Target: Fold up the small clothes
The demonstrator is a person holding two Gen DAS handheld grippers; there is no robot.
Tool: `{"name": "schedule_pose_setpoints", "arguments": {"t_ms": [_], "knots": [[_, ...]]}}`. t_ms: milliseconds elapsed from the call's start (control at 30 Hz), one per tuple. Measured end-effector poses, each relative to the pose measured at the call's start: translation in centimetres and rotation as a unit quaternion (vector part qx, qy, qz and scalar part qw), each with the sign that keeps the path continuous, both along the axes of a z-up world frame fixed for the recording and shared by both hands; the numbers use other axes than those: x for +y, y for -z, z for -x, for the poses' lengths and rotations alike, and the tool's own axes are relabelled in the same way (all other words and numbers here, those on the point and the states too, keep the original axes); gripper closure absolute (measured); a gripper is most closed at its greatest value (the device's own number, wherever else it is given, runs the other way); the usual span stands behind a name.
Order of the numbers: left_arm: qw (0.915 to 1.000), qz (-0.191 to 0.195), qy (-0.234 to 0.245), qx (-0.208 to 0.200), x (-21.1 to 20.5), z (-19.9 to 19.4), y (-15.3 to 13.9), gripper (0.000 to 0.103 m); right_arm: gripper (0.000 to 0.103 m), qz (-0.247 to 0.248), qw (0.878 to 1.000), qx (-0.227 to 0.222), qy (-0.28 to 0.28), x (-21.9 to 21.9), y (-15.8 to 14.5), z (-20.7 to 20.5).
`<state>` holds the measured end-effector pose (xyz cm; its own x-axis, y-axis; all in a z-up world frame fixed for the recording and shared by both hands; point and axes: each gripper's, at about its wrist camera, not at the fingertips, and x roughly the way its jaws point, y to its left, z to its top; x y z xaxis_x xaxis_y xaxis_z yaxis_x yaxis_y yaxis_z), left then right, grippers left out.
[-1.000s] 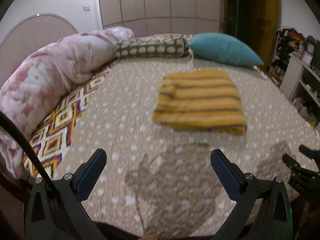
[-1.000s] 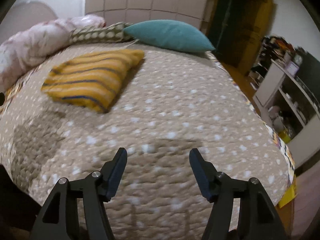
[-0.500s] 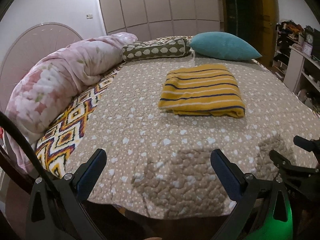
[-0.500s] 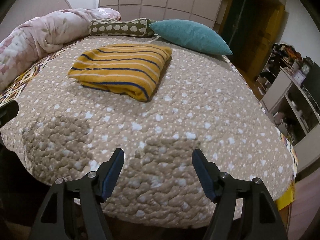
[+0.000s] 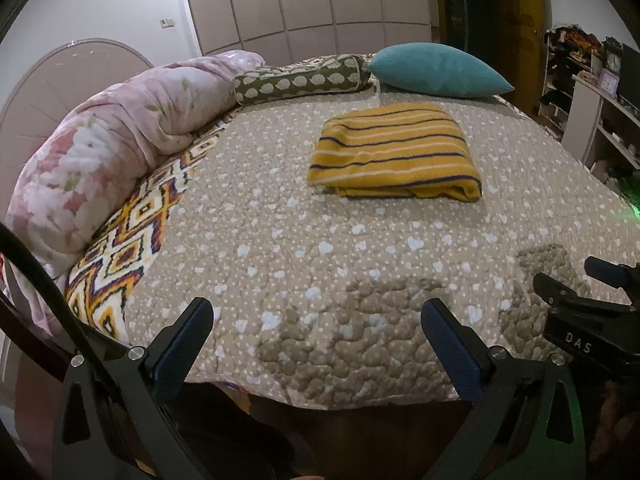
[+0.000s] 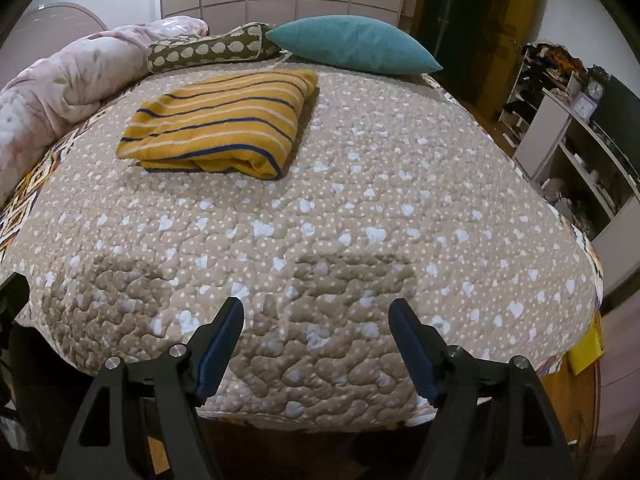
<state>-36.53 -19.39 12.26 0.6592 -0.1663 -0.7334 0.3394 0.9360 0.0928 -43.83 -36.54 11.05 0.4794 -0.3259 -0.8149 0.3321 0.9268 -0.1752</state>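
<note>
A yellow garment with dark blue and white stripes (image 5: 394, 152) lies folded in a flat rectangle on the bed, toward the far side; it also shows in the right wrist view (image 6: 224, 120). My left gripper (image 5: 318, 328) is open and empty, held at the near edge of the bed, well short of the garment. My right gripper (image 6: 316, 328) is open and empty, also at the near edge. The right gripper shows at the right edge of the left wrist view (image 5: 592, 300).
The bed has a beige quilt with white hearts (image 5: 320, 248). A pink floral duvet (image 5: 104, 152), a green bolster (image 5: 300, 80) and a teal pillow (image 5: 436, 70) lie along its left and far sides. White shelves (image 6: 580, 140) stand to the right.
Both grippers have drawn back from the garment toward the near edge of the bed and risen a little. The garment lies still and folded. Both grippers stay open.
</note>
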Motion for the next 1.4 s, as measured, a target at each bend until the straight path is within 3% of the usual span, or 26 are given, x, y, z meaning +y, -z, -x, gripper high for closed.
{"name": "schedule_pose_setpoints", "arguments": {"t_ms": [433, 1400], "knots": [[0.9996, 0.008, -0.001, 0.027, 0.2, -0.4, 0.9, 0.0, 0.024, 0.002, 1.0, 0.011, -0.014, 1.4, 1.1, -0.2], [0.999, 0.01, 0.0, 0.045, 0.4, -0.9, 1.6, 0.0, 0.024, -0.005, 1.0, 0.016, -0.007, 1.0, 1.6, -0.4]]}}
